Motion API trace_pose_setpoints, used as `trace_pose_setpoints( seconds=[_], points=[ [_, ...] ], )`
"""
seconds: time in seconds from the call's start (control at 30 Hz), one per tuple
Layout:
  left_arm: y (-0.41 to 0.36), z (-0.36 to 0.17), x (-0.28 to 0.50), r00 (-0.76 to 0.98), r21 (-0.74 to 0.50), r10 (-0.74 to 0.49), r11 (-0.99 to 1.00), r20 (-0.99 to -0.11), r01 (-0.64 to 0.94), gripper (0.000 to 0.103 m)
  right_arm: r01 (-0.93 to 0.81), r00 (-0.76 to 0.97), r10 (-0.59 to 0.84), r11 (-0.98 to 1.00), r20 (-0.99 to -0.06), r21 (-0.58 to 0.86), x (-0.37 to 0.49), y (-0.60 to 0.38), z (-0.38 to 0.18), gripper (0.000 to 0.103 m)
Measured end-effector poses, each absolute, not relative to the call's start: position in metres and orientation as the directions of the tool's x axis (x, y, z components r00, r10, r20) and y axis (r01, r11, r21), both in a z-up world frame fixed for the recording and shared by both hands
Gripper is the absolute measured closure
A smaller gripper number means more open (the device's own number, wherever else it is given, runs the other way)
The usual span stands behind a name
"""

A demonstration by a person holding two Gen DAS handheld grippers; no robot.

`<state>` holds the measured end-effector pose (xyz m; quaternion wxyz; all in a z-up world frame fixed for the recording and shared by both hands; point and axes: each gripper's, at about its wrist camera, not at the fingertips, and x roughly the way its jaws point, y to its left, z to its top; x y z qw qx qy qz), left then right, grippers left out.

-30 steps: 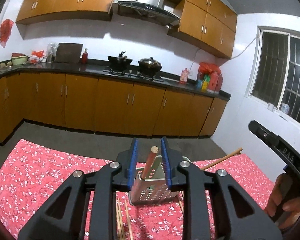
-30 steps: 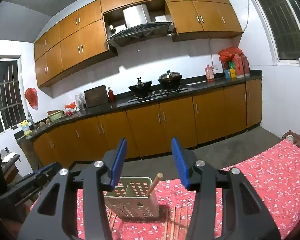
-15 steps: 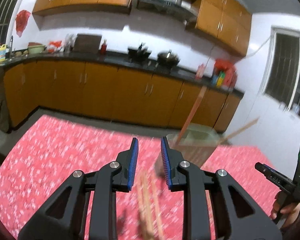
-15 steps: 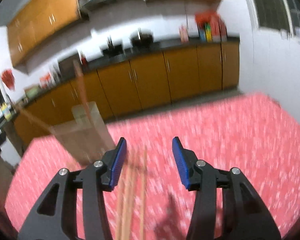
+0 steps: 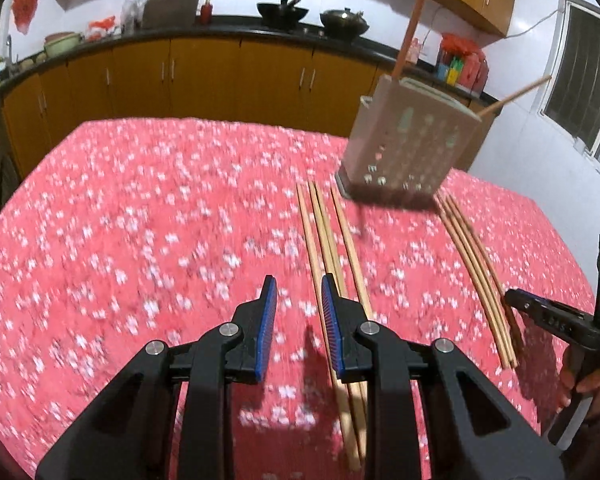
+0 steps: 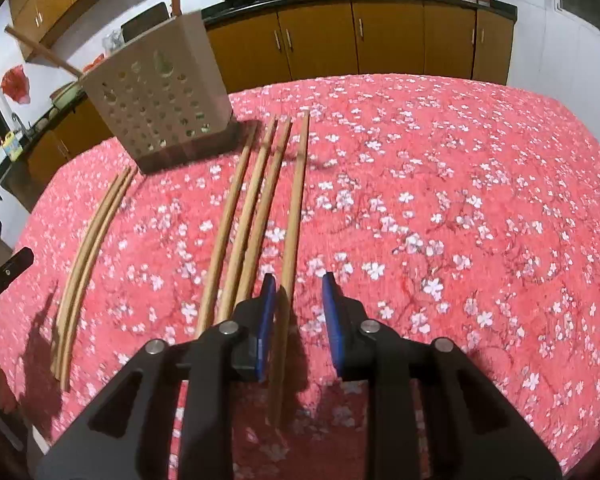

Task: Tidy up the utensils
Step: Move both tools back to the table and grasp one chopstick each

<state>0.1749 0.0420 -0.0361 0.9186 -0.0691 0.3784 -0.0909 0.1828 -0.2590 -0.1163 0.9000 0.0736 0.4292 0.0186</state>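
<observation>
Both of my grippers have dropped from looking across the kitchen to pointing down at the red cloth (image 6: 440, 184), and the holder (image 6: 160, 96) that filled my view now stands ahead and off to one side.

My right gripper (image 6: 298, 300) has its jaws closing with a narrow gap left; one chopstick (image 6: 294, 220) runs between them, close against the left pad, not yet pinched as far as I can tell. Three more chopsticks (image 6: 248, 208) lie just left of it.

My left gripper (image 5: 296, 308) has its jaws slightly apart and empty. Its group of chopsticks (image 5: 328, 236) sits just right of the tips, with the nearest stick passing under the right finger. The holder (image 5: 408, 144) stands ahead and to the right, already with two sticks in it.

Risks, as I judge them:
- Right jaws closing off-centre could roll the stick aside or tip it up.
- The left pad could catch the neighbouring stick and lift two.
- My left finger could press on its stick and scatter the group.
- A loose pinch would let the stick swing on the way to the holder.
</observation>
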Motion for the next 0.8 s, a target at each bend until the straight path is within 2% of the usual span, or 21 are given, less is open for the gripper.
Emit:
trace_pose_setpoints(
  seconds=[0.17, 0.23, 0.3, 0.53, 0.8],
  points=[
    [0.040, -0.046, 0.170, 0.672, -0.212, -0.240, 0.969, -0.701, 0.125, 0.079, 0.015, 0.642, 0.075, 0.994, -0.763, 0.110, 0.181, -0.255, -0.117, 0.080],
    [0.038, -0.049, 0.168, 0.666, -0.217, -0.248, 0.967, -0.704, 0.131, 0.079, 0.012, 0.645, 0.046, 0.997, -0.762, 0.070, 0.181, -0.251, -0.118, 0.091],
    [0.036, -0.052, 0.166, 0.657, -0.222, -0.258, 0.965, -0.708, 0.140, 0.079, 0.027, 0.648, 0.033, 0.997, -0.761, 0.065, 0.182, -0.254, -0.118, 0.095],
    [0.025, -0.059, 0.163, 0.628, -0.213, -0.281, 0.960, -0.725, 0.184, 0.083, 0.090, 0.649, 0.008, 0.992, -0.760, 0.088, 0.184, -0.271, -0.117, 0.095],
    [0.017, -0.068, 0.163, 0.606, -0.143, -0.229, 0.972, -0.762, 0.187, 0.087, 0.089, 0.651, 0.004, 0.993, -0.759, 0.082, 0.184, -0.270, -0.117, 0.095]
  ],
)
